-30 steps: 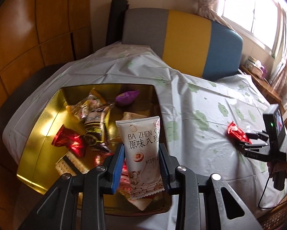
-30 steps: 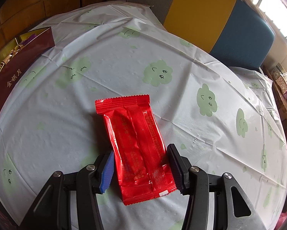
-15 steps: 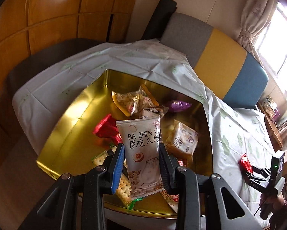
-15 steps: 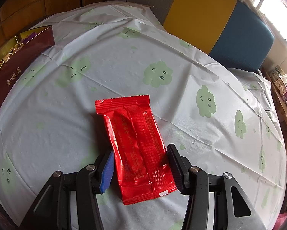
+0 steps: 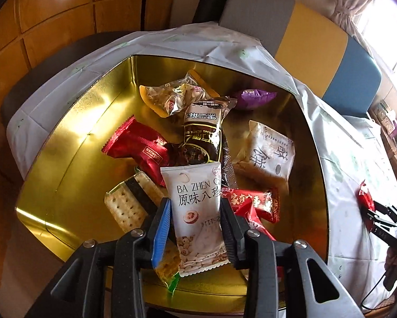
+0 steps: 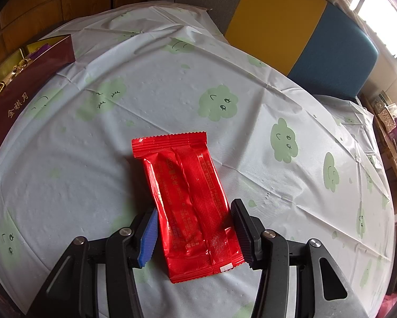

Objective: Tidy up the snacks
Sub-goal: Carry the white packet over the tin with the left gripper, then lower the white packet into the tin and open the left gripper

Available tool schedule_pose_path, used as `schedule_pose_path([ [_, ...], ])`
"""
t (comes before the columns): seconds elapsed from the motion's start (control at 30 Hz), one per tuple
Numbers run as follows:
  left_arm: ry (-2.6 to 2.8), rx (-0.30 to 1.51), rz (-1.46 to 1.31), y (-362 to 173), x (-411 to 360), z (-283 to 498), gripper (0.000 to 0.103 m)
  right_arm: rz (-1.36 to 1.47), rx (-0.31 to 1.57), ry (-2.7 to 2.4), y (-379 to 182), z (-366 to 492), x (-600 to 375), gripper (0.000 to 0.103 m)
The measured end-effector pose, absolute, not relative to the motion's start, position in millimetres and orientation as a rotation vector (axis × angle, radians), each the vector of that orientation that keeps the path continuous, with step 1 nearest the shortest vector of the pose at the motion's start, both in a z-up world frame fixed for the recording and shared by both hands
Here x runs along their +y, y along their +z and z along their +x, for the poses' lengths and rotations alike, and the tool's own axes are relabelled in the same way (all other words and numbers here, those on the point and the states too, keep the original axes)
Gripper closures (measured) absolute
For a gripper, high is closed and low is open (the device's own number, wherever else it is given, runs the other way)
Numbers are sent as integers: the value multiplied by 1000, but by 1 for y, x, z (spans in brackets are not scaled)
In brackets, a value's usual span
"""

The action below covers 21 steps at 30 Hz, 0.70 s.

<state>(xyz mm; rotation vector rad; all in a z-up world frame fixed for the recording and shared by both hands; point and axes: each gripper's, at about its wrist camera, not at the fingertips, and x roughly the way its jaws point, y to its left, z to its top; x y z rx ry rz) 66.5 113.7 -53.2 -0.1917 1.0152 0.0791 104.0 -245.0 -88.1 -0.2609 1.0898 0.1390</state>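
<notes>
Nearest, the left tool (image 5: 195, 228) hangs over the gold tin (image 5: 73, 143); its jaws have just been opening, the white snack packet (image 5: 198, 212) between them with a gap at the blue pad. Beyond it, wrapped snacks lie piled in the tin: a cracker pack (image 5: 129, 204), a dark packet (image 5: 203, 137), a purple one (image 5: 254, 98). Farther right, the right tool (image 6: 194, 230) straddles the red packet (image 6: 190, 198) lying flat on the counter (image 6: 158, 98), pads at its edges; whether they squeeze it is unclear.
</notes>
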Motion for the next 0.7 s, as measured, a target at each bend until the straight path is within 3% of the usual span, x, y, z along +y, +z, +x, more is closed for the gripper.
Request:
schedule_pose_path([
  [0.7,136,929,-117,-22,107,50,62,-276,1081,133,-88,102,-244,51],
])
